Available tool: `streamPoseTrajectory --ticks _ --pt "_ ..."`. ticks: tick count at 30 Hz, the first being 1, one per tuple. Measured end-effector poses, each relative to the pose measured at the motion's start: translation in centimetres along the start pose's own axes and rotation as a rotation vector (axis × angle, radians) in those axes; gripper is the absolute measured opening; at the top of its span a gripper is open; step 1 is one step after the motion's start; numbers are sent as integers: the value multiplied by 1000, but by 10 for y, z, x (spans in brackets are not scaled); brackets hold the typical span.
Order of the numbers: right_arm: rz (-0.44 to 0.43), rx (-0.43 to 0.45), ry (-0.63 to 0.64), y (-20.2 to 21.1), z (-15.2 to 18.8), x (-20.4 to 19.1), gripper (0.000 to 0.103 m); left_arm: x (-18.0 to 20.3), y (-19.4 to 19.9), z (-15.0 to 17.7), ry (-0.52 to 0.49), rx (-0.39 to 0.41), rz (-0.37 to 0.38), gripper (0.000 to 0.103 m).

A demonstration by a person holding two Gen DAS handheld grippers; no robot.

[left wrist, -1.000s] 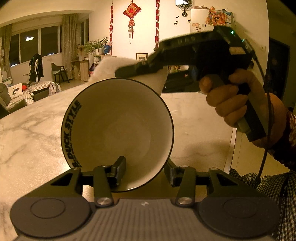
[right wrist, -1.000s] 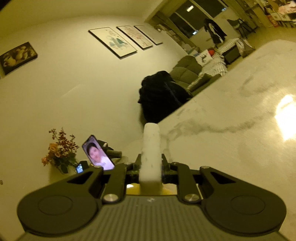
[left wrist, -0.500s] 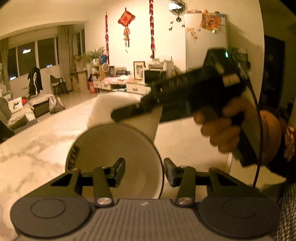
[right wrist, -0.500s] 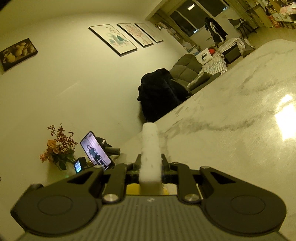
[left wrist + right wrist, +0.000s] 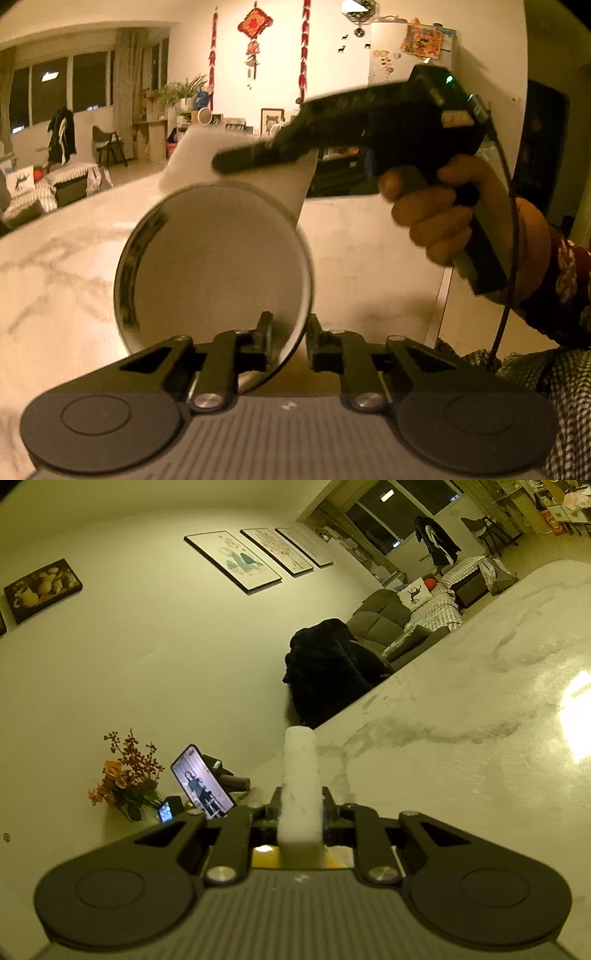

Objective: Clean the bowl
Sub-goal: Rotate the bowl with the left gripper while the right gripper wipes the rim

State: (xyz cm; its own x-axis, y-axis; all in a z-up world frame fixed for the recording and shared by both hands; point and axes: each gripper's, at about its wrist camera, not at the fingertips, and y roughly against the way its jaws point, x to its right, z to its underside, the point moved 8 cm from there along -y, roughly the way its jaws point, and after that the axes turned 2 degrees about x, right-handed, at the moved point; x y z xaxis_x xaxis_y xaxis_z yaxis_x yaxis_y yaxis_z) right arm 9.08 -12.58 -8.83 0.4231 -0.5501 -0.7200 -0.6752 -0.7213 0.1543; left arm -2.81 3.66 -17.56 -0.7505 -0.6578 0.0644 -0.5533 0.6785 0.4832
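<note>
The white bowl (image 5: 214, 258) with a dark rim stands tilted on edge above the marble table (image 5: 55, 277), its inside facing the left wrist camera, blurred. My left gripper (image 5: 290, 339) is shut on its lower right rim, one finger inside and one outside. The right gripper (image 5: 225, 162), held in a hand (image 5: 443, 214), reaches in from the right above the bowl's top rim. It is shut on a white sponge (image 5: 184, 155), which sits just behind that rim. In the right wrist view the sponge (image 5: 299, 775) sticks out edge-on from the shut right gripper (image 5: 299, 808).
The table's right edge (image 5: 443, 295) runs close to the person's checked sleeve. In the right wrist view a phone on a stand (image 5: 203, 782) and a flower vase (image 5: 125, 775) sit at the table's far left. A dark coat (image 5: 325, 672) hangs beyond the table.
The left gripper's fingers have closed in on the bowl's rim. The bowl now sits higher and blurred in the left wrist view. The right gripper and sponge have barely moved.
</note>
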Motion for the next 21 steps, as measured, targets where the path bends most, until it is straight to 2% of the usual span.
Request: streamPoseTrajectory --ticks 6,17,21 --pt "-34 2 0 2 -1 -11 19 -4 -4 4 12 26 -10 33" --pt "51 -25 -38 -1 13 21 19 -8 -15 -7 36 25 3 38" --pt "49 -27 -25 -3 13 15 19 -7 -17 -10 32 24 1 39"
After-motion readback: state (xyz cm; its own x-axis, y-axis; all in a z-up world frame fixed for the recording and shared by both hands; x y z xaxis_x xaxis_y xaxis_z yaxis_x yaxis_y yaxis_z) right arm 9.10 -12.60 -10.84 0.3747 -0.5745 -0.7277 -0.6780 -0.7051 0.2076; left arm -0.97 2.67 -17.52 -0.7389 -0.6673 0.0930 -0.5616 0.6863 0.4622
